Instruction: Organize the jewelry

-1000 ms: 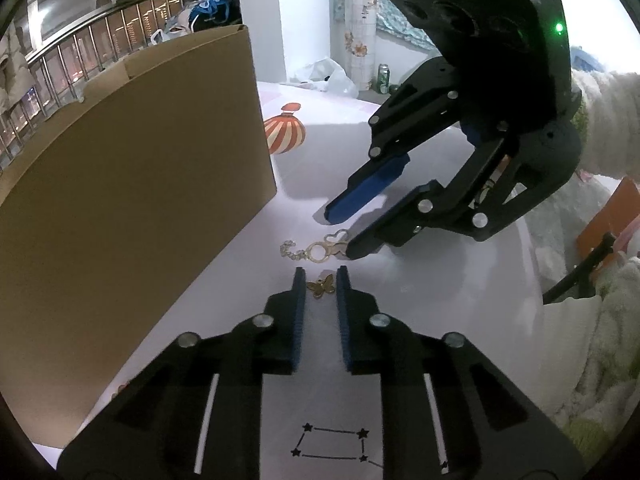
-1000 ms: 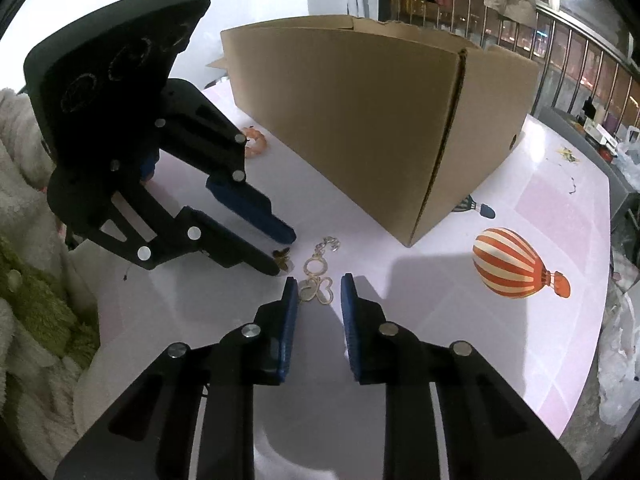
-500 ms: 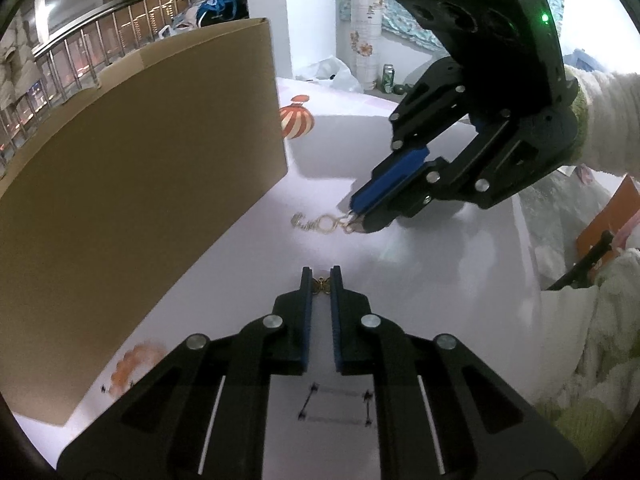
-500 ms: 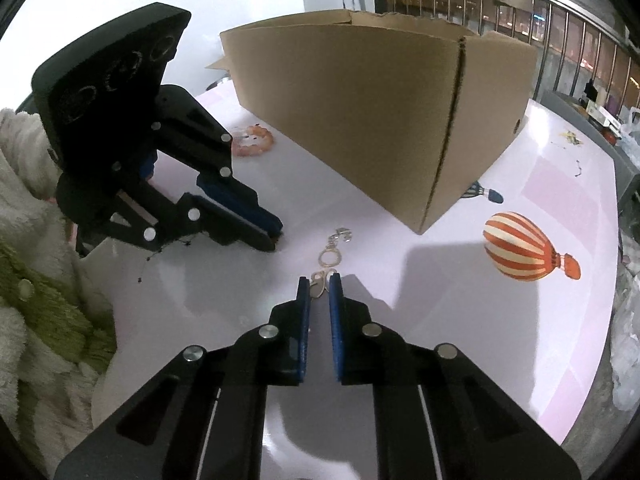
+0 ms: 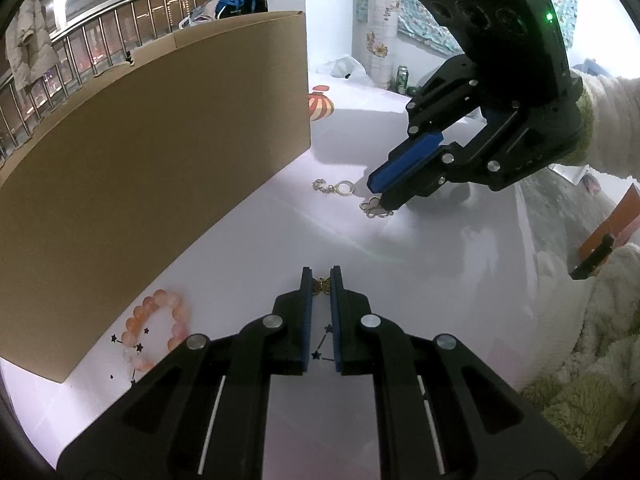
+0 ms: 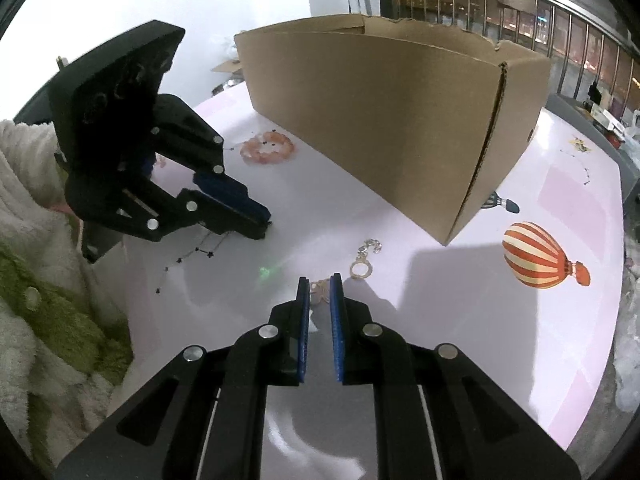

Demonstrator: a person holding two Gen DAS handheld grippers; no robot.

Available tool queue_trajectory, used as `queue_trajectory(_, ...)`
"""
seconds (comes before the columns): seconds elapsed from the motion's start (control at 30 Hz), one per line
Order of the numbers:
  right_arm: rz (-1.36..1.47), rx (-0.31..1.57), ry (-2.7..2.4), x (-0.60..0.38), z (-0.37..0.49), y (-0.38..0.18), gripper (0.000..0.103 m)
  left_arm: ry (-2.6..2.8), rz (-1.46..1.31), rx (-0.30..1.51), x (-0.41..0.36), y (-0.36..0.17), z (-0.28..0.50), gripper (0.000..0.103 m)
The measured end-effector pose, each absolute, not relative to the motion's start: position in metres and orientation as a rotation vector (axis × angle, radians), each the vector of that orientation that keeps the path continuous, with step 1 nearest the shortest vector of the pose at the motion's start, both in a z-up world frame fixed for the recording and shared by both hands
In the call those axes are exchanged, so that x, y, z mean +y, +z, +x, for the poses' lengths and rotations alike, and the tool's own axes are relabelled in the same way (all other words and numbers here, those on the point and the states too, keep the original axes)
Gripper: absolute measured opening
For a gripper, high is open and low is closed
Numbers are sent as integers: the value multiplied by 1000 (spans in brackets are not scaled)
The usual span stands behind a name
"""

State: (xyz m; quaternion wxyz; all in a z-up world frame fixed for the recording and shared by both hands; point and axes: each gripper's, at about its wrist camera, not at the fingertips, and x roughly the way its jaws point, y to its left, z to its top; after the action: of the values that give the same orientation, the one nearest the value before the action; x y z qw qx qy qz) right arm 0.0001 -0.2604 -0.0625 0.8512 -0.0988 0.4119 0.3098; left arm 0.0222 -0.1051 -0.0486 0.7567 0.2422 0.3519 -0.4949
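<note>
Butterfly charm (image 5: 321, 285) between left gripper (image 5: 320, 276) pads, no legible writing.

Cool, dim indoor light; the glossy pale-pink tabletop (image 6: 460, 320) shows soft glare and broad grey shadows beside the tall brown cardboard box (image 6: 392, 128). Fisheye bending and black vignetting mark the edges.

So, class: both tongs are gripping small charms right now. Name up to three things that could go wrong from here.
1. The left tongs pinch the butterfly charm only at the very tips, so it could slip out.
2. The right tongs hold the gold clover charm, whose ring and chain trail onto the table; they might snag.
3. The bead bracelet lies near the cardboard box and could get knocked.
</note>
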Motion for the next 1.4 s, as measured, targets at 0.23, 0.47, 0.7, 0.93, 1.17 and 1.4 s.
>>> queue_trajectory(0.23,-239,878,666,-251,5,-64,11,-1079,526,768,-104,-50,21,8)
queue_trajectory(0.47,-270,878,672,-247,6,-63,24,-1079,526,767,-104,-50,21,8)
queue_trajectory(0.7,-277,882,670,-246,8,-63,24,-1079,525,768,-103,-50,22,8)
queue_trajectory(0.93,-292,881,666,-243,7,-60,24,-1079,526,767,-104,-50,21,8)
queue_trajectory(1.17,-308,901,681,-242,8,-63,24,-1078,526,767,-104,-50,21,8)
queue_trajectory(1.4,-300,915,683,-244,11,-63,24,-1078,526,767,-102,-50,20,8)
